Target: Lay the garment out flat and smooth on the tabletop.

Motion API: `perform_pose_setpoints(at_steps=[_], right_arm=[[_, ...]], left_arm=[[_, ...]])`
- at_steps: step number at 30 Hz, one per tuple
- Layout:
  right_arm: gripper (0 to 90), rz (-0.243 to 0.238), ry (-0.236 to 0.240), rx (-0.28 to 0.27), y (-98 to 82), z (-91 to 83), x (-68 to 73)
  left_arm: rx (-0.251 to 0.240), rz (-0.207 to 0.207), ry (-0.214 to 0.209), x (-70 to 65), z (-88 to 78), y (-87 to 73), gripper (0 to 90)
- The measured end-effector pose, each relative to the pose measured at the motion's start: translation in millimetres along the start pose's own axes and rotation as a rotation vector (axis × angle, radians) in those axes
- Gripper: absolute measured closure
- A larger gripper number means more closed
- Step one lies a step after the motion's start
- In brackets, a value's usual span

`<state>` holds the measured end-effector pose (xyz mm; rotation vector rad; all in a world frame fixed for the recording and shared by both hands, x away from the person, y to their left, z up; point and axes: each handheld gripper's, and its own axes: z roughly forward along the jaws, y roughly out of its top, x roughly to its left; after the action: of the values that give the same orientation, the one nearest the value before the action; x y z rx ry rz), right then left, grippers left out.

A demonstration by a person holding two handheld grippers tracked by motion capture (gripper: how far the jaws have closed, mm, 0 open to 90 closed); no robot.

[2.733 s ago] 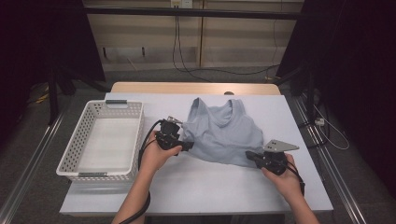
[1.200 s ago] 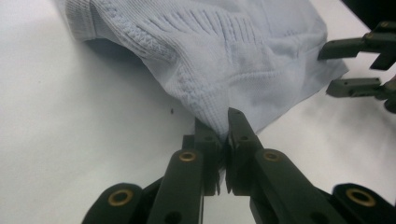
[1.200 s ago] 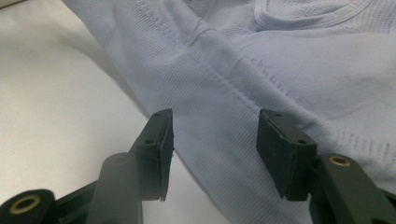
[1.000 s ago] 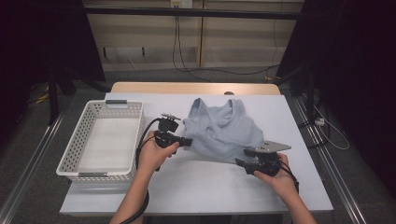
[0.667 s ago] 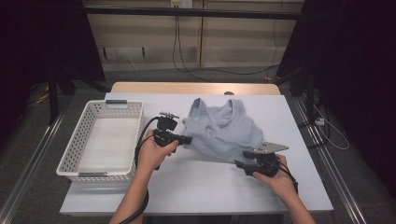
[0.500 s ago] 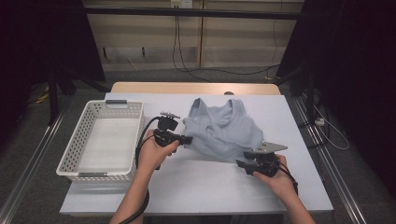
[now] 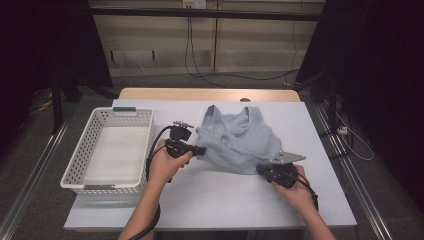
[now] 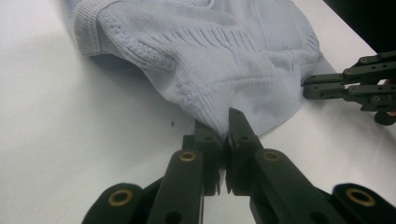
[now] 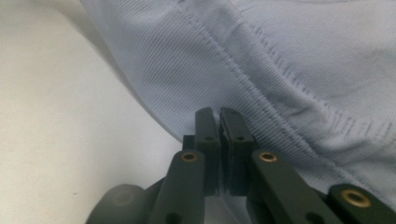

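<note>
Garment: pale blue knit top (image 7: 239,142) lying mid-worktop (image 7: 215,200), right of the white basket (image 7: 85,177).
Left gripper (image 8: 223,126): fingers clamped on its near-left hem.
Right gripper (image 9: 218,119): fingers just closed, pinching its near-right edge.

Pale blue ribbed knit top (image 7: 239,141), rumpled, seemingly front-up, mid-table.
</note>
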<state>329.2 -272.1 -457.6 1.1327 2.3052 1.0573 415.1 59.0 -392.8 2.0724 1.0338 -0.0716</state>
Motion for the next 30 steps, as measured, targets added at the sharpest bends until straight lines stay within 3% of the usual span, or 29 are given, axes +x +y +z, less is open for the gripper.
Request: perform_pose_setpoints(at_steps=[5,13,22,30], right_arm=[[88.3,0.039,0.027,-0.053,2.9,-11.5,-5.3],[88.3,0.056,-0.016,-0.14,6.7,-25.7,-11.4],[88.3,0.048,-0.061,-0.153,7.8,-21.1,-15.1],[88.2,0.041,-0.092,-0.115,6.5,-10.5,-19.4]], left_arm=[[0.001,0.003,0.002,0.8,-0.5,0.2,85.8],[-0.017,0.013,0.002,-2.7,-0.5,3.0,85.8],[-0.028,0.016,0.0,-2.8,1.5,5.8,85.7],[-0.022,0.021,-0.002,-4.6,6.8,6.1,85.5]])
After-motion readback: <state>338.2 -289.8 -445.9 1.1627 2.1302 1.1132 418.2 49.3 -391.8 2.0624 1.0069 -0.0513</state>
